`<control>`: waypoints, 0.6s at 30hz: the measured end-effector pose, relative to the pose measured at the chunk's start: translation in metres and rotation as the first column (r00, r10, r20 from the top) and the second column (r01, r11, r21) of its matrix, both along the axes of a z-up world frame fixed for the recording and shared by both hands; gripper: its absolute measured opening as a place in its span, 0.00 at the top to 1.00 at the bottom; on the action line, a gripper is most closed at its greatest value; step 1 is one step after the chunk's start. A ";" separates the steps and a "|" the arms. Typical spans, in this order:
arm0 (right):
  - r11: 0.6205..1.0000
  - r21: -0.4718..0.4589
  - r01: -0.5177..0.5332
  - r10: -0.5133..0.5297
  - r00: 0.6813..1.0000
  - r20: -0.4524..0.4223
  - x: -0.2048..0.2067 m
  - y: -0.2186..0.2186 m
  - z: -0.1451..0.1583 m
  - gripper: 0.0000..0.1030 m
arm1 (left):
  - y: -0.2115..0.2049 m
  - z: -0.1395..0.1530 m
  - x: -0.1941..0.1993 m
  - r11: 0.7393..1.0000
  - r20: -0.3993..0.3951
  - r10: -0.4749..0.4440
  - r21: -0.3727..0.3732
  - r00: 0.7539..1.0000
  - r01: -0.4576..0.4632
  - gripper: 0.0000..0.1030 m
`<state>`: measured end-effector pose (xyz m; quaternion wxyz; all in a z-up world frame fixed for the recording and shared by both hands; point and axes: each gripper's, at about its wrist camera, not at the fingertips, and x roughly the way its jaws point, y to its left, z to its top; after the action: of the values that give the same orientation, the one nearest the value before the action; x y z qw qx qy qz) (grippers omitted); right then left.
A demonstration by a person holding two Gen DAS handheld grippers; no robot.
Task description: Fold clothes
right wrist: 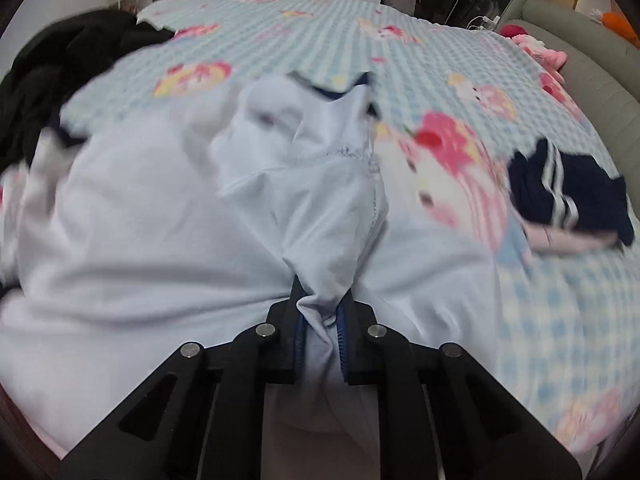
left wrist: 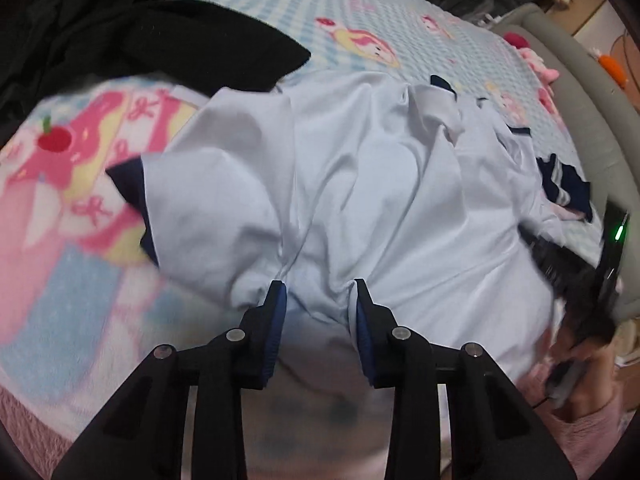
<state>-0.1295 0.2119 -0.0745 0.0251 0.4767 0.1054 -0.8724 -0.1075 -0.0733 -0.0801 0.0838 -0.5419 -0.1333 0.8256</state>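
Pale blue shirt (left wrist: 360,184) lies spread and rumpled on the bed (right wrist: 400,40), dark-trimmed sleeve out to one side. Right claw (right wrist: 322,312) is clamped on a bunched fold of the shirt. Left claw (left wrist: 320,292) has shirt cloth between its jaws, which stand apart; grip unclear. Black clothes (left wrist: 160,40) lie beyond the shirt, navy striped piece (right wrist: 568,188) beside it. Risk: thick bunch slips out, or uneven pull skews the fold.

Both wrist views close above bed (left wrist: 360,16)
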 end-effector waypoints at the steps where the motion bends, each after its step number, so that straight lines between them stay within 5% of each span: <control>1: 1.000 0.007 0.001 -0.001 1.000 0.001 0.011 0.003 0.001 0.89 | -0.002 0.001 0.002 1.000 0.009 -0.005 0.013 1.000 0.005 0.66; 5: 0.999 -0.007 0.037 -0.037 0.999 0.022 0.051 0.018 0.012 0.89 | 0.000 0.023 0.008 0.997 -0.051 -0.057 0.053 0.997 0.060 0.67; 14: 0.997 -0.066 0.043 -0.037 0.996 0.086 0.097 0.023 0.023 0.88 | 0.028 0.044 -0.063 0.995 -0.256 -0.095 -0.059 0.962 0.083 0.40; 16: 0.996 -0.084 0.023 -0.019 0.999 0.041 0.095 0.021 0.044 0.84 | 0.038 0.038 -0.076 0.992 -0.240 -0.106 -0.092 0.965 0.087 0.35; 18: 0.996 -0.084 0.014 -0.017 0.999 -0.034 0.089 0.018 0.066 0.66 | 0.047 0.022 -0.085 0.988 -0.166 -0.127 -0.111 0.978 0.110 0.35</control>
<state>-0.0410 0.2304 -0.0083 0.0365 0.4608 0.0652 -0.8843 -0.1923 -0.0260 -0.0584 0.1165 -0.4791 -0.0509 0.8685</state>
